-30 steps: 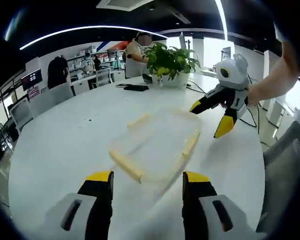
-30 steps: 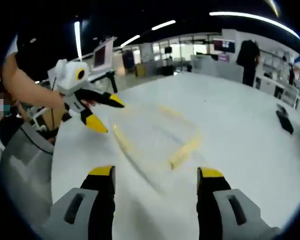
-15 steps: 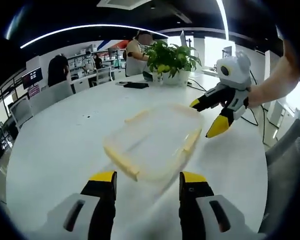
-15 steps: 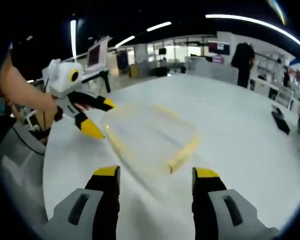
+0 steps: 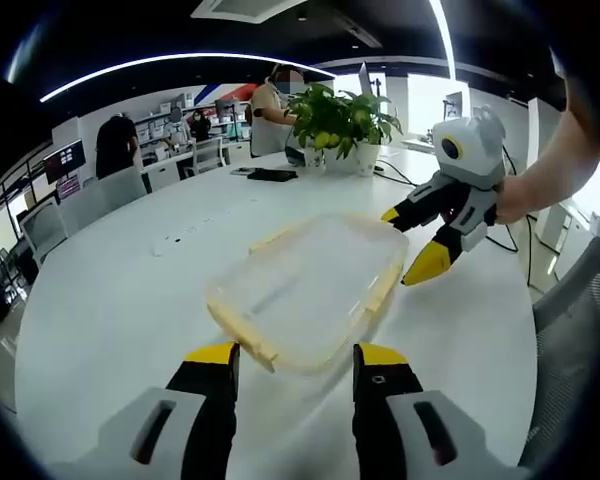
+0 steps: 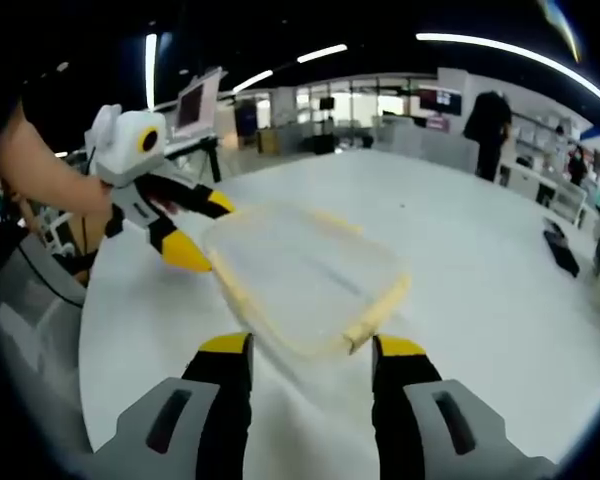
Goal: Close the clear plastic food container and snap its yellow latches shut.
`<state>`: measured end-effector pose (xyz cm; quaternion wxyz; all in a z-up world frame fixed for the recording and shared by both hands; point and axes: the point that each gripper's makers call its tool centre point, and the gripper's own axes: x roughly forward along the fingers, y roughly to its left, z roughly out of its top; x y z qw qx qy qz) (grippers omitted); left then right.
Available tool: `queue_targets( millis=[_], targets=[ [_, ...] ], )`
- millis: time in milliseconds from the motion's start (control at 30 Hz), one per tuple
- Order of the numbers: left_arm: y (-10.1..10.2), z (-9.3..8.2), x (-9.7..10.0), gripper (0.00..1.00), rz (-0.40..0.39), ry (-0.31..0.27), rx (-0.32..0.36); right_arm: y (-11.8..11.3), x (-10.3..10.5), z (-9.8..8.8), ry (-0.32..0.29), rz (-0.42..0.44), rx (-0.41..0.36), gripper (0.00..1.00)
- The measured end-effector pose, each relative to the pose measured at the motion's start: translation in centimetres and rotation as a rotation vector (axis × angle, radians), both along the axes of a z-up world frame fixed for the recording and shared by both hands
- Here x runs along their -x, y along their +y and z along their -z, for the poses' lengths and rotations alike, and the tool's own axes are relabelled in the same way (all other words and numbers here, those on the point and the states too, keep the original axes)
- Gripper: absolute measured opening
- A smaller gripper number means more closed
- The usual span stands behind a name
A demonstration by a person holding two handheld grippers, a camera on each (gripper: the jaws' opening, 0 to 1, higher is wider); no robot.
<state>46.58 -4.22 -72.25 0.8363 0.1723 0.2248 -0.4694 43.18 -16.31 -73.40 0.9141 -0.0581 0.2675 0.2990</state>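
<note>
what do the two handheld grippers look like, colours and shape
Each gripper, the left gripper and the right gripper, has two black jaws with yellow tips rising from grey bodies with dark slots. From the side, the white housing carries a yellow-ringed round lens. The person's forearm is bare, no sleeve.

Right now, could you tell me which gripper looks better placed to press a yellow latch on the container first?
Probably the right gripper: its yellow tips sit beside the container at a side latch, while the left gripper hangs open short of the near corner.
</note>
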Motion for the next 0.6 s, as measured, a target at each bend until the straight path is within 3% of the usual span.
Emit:
queue_targets(
  millis=[600],
  targets=[
    [-0.39,0.19,-0.02,0.37,0.017,-0.005,-0.027,-0.68,0.37,0.61,0.011,0.036,0.003,0.34]
  ],
)
